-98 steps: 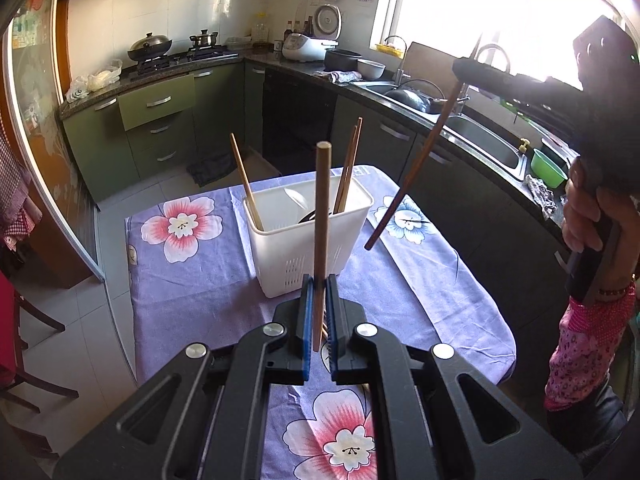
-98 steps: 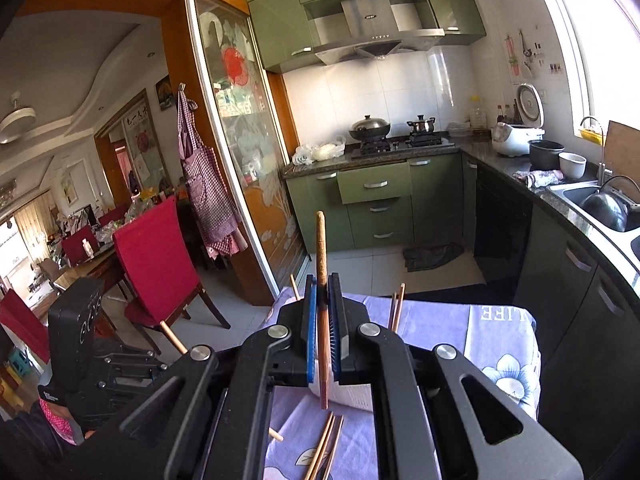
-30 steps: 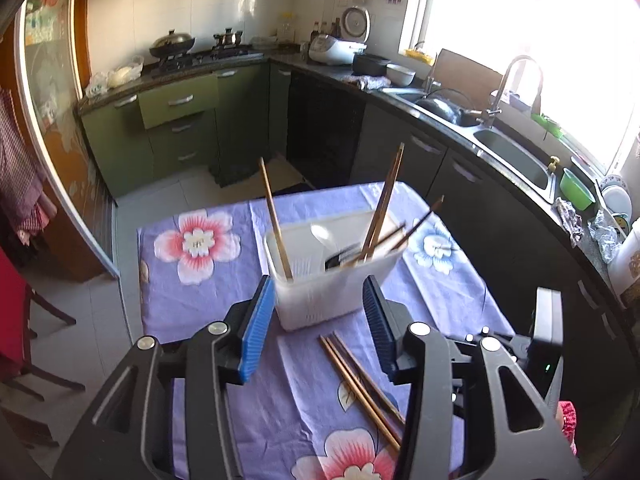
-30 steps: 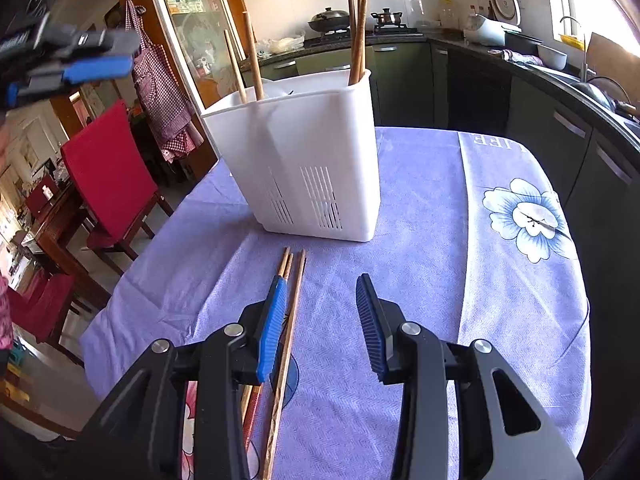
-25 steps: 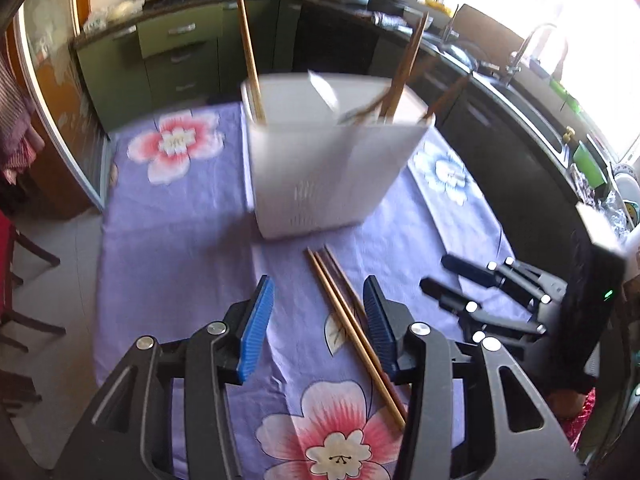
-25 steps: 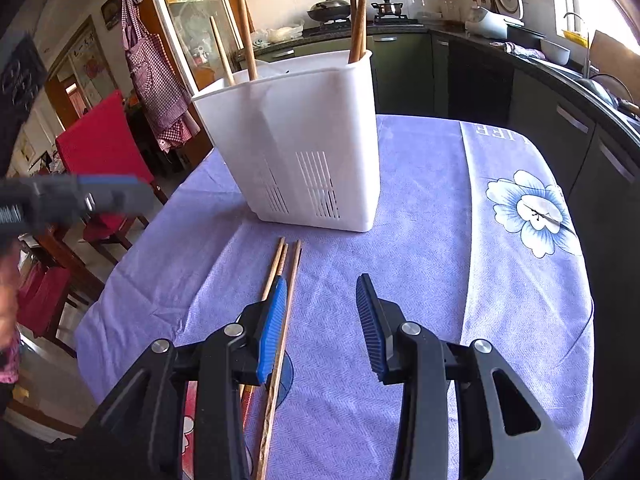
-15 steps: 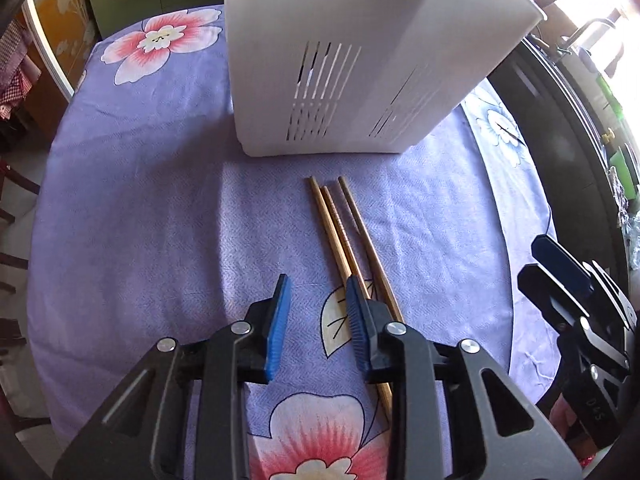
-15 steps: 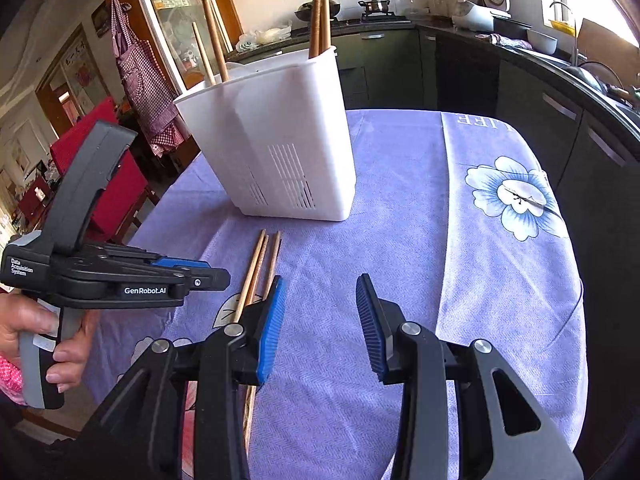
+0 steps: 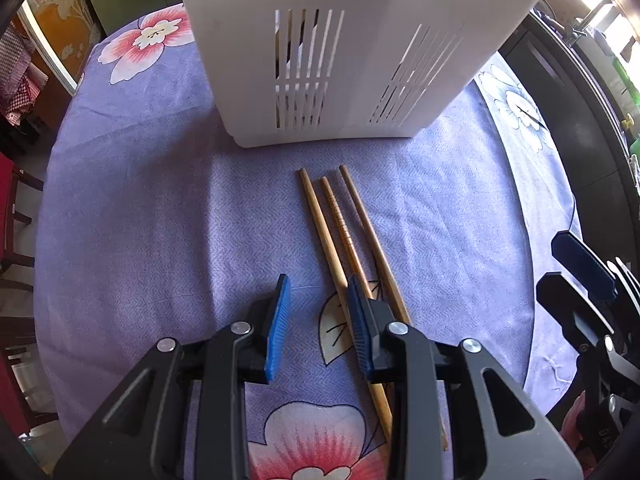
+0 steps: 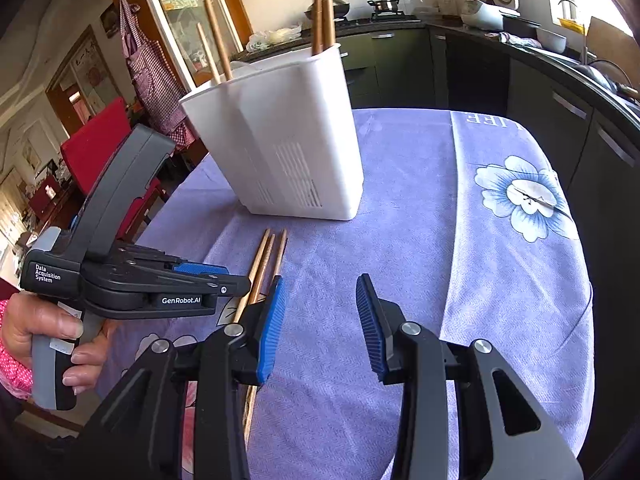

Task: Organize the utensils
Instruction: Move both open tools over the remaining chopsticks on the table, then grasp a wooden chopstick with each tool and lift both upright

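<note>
Three chopsticks (image 9: 344, 236) lie side by side on a purple flowered tablecloth (image 9: 160, 208) that fills most of both views. Largest on the cloth is a white slotted utensil holder (image 9: 352, 48), standing upright in the upper middle of the left wrist view; in the right wrist view it sits at upper centre with several more chopsticks (image 10: 322, 12) sticking up out of it. The loose chopsticks run from just below the holder's base down toward the lower centre of the frame, their far ends near the holder but not touching it.

At the bottom centre of the left wrist view, the left gripper (image 9: 318, 312) points down at the cloth, its jaws partly open after just closing in; the leftmost chopstick passes between the blue pads, close against the right one, and the pads do not press on it. A hand (image 10: 48, 340) holds this gripper at the left edge of the right wrist view.

Lower centre there, the right gripper (image 10: 320, 312) hangs over bare cloth, jaws partly open and holding nothing.
</note>
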Tool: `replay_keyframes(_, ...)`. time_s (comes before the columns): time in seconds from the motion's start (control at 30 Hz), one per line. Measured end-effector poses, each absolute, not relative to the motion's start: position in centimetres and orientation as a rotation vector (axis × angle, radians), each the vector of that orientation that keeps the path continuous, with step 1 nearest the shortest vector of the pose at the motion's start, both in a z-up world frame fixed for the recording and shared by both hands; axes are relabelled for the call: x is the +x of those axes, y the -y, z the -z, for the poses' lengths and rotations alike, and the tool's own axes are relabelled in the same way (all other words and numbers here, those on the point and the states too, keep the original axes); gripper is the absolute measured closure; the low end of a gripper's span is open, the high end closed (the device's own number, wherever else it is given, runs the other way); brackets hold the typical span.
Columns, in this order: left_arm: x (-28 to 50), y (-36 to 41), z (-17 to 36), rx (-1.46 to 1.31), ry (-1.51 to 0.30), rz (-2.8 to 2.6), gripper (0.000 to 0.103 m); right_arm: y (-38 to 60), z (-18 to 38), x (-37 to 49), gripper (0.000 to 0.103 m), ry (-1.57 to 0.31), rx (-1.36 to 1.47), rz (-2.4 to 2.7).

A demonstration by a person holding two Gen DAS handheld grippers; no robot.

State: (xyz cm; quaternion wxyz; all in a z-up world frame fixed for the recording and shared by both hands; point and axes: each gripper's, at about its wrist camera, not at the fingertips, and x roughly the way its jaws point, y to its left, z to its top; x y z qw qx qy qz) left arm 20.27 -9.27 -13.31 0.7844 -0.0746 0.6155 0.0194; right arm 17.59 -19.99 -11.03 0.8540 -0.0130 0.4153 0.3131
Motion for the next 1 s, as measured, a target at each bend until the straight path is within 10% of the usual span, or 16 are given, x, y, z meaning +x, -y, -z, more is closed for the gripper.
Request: replay_keyframes(1.0, 18.5, 3.3, 13.1, -0.208, -1.363, 0.002, 0.071, 9.3, 15.7, 20.6, 0.096, -1.067, -0.326, -0.692)
